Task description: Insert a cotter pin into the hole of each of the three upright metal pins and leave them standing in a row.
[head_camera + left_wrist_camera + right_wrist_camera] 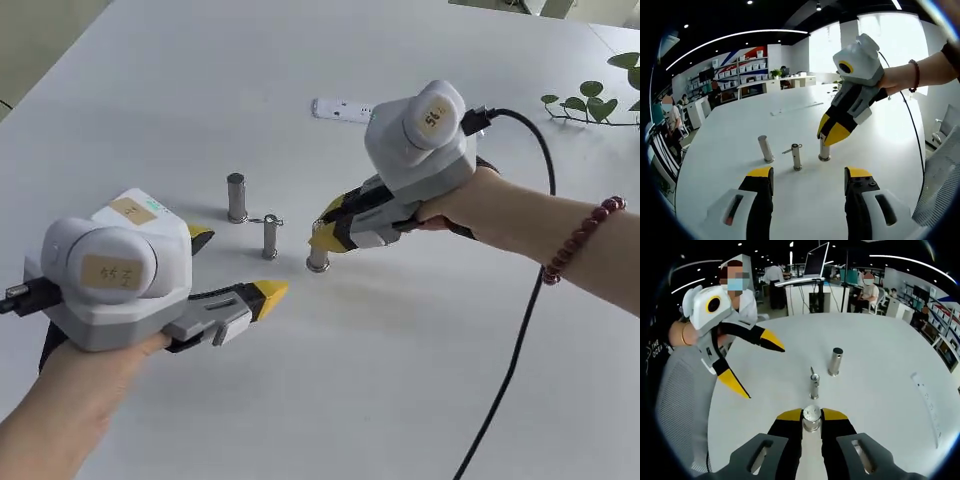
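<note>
Three upright metal pins stand in a slanted row on the white table (400, 380): a far pin (236, 197), a middle pin (270, 238) and a near pin (318, 260). A cotter pin (264, 220) sticks sideways through the middle pin's top. My right gripper (326, 236) is shut on the top of the near pin (811, 413), its yellow-tipped jaws pressed to both sides. My left gripper (236, 264) hovers open at the lower left, a short way from the row, holding nothing. In the left gripper view the row (796, 156) lies ahead of the spread jaws, under the right gripper (836, 134).
A white power strip (342, 110) lies at the back of the table. A leafy sprig (598, 103) lies at the far right. A black cable (520, 340) trails from the right gripper toward the front edge. People sit at desks beyond the table.
</note>
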`<action>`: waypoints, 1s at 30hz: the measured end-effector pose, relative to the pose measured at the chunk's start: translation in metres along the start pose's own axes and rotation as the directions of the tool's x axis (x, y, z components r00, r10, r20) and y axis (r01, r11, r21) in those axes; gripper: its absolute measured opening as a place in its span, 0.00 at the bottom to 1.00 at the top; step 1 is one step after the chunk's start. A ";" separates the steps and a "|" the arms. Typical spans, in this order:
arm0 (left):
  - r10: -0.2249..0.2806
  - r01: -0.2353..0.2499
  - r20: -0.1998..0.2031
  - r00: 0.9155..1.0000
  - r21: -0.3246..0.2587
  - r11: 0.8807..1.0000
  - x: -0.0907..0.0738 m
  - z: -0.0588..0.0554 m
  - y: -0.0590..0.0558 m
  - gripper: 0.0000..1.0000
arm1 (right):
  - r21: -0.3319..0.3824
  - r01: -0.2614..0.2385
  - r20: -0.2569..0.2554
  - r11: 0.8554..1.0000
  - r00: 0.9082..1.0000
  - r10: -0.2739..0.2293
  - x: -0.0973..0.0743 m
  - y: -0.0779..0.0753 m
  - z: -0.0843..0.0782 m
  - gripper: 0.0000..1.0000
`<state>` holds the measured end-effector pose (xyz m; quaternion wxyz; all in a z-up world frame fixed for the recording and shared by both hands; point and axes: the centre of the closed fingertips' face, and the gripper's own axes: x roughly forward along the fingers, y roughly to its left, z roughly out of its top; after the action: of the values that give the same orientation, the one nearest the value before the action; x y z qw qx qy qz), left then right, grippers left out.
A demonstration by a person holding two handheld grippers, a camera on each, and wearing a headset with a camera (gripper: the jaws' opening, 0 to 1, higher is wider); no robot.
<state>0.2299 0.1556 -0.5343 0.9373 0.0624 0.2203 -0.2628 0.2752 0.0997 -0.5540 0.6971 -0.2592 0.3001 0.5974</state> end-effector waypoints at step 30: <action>-0.016 0.017 0.011 1.000 -0.033 0.999 -0.003 0.000 -0.005 0.65 | -0.025 -0.040 -0.011 0.999 0.999 0.040 0.007 0.021 -0.012 0.08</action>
<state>0.2249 0.1531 -0.5327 0.9372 0.0437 0.2201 -0.2672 0.2538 0.0993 -0.5674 0.6801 -0.2650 0.3014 0.6136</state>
